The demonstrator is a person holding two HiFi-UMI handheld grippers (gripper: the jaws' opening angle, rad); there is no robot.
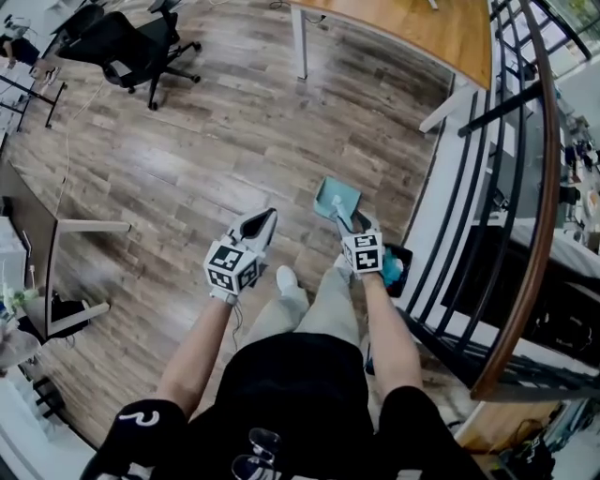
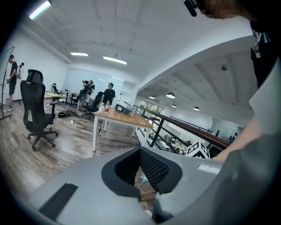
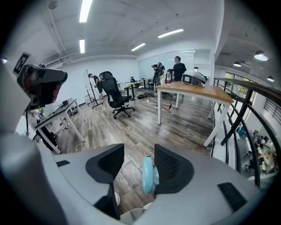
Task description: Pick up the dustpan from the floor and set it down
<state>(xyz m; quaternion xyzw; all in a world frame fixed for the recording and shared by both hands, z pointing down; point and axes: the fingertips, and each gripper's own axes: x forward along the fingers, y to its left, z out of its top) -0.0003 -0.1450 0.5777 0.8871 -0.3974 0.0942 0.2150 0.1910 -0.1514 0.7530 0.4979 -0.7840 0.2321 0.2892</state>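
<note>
In the head view the teal dustpan [image 1: 336, 197] sits low over the wood floor, just ahead of my feet, with its handle pointing back at me. My right gripper [image 1: 345, 220] reaches down over that handle. In the right gripper view the teal handle [image 3: 148, 173] stands between the jaws of the right gripper [image 3: 139, 151]. It leans on the right pad, and a clear gap separates it from the left pad. My left gripper [image 1: 269, 217] hangs to the left of the dustpan, apart from it. The tips of the left gripper [image 2: 140, 150] meet, with nothing between them.
A black railing [image 1: 506, 216] with a wooden handrail runs down the right side. Against its foot stands a black bin [image 1: 401, 272] with something teal. A wooden table [image 1: 403, 28] stands ahead, an office chair [image 1: 131, 47] at the far left, and a desk [image 1: 37, 234] at the left.
</note>
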